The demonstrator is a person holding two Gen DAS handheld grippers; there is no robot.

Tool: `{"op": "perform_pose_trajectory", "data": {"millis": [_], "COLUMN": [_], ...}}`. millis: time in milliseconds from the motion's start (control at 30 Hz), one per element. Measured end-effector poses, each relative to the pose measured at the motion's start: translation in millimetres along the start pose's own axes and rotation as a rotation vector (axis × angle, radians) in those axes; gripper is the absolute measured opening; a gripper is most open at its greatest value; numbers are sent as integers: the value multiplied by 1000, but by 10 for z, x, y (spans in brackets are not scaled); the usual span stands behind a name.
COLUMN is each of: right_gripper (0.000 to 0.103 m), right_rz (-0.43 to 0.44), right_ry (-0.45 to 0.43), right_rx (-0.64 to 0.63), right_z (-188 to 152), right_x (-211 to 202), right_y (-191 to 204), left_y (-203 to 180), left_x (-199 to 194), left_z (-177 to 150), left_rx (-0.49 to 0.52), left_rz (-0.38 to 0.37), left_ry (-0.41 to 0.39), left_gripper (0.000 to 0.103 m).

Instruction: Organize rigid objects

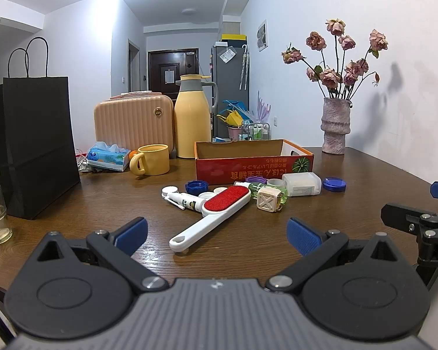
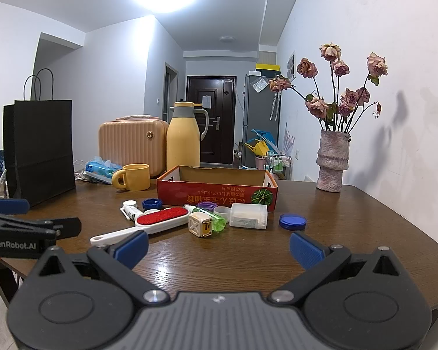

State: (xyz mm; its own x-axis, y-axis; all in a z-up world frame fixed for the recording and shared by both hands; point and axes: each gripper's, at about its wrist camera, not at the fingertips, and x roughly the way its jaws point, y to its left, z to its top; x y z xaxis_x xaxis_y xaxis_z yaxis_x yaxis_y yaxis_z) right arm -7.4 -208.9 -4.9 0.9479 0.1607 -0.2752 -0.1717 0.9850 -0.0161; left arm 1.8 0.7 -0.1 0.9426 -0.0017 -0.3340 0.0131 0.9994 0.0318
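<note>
Both grippers idle at the near edge of the dark wood-grain table (image 1: 350,175), nothing grasped. Left gripper (image 1: 217,234) has its blue-padded fingers spread wide; right gripper (image 2: 219,246) likewise spread wide and empty.

Landmark: the red cardboard box (image 2: 216,195), open top, inside looks empty from here. The clutter sits just in front of it, none inside yet:
- white plastic lint brush with a red velvet pad (image 1: 210,218), handle pointing away from the box toward the grippers
- cream cube with X-braced faces (image 2: 201,225), touching a clear green plastic bottle (image 2: 217,221)
- frosted rectangular plastic case (image 2: 249,215), in front of the box's right half
- flat blue round lid (image 2: 292,221), off the box's front right corner, apart from the rest
- white tube (image 1: 187,200) and a blue screw cap (image 1: 196,187), in front of the box's left corner

Risks, as I judge them:
- Items are packed tight; pinching one likely knocks its neighbours. The round bottle could roll.
- Table is glossy, plastics are smooth and hard; the flat lid gives little edge to grip and may skid.
- Brush is long and head-heavy; grabbed by the handle end it may pivot and sweep the caps.
- Box is light cardboard; a bump on the wall may shove it back toward the yellow ceramic mug (image 1: 151,159).
</note>
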Motion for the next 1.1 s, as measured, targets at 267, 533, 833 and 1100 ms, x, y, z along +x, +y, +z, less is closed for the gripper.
{"op": "perform_pose_trajectory", "data": {"millis": [267,533,833,1100], "right_gripper": [103,103,103,103], "right_rz": [0,0,2,1], "right_ry": [0,-1,1,0], "right_rx": [-1,-2,-1,-2], "right_z": [-1,0,3,1], "right_x": [-1,8,-30,-23], "right_y": [1,1,21,22], "left_y": [11,15,50,53], "left_x": [-8,-18,-28,-29], "left_z": [5,5,66,73], "left_rx": [0,-1,-9,-9], "left_rz": [-1,-1,1,0], "left_ry": [-2,-3,-6,-5], "left_gripper": [103,103,103,103]}}
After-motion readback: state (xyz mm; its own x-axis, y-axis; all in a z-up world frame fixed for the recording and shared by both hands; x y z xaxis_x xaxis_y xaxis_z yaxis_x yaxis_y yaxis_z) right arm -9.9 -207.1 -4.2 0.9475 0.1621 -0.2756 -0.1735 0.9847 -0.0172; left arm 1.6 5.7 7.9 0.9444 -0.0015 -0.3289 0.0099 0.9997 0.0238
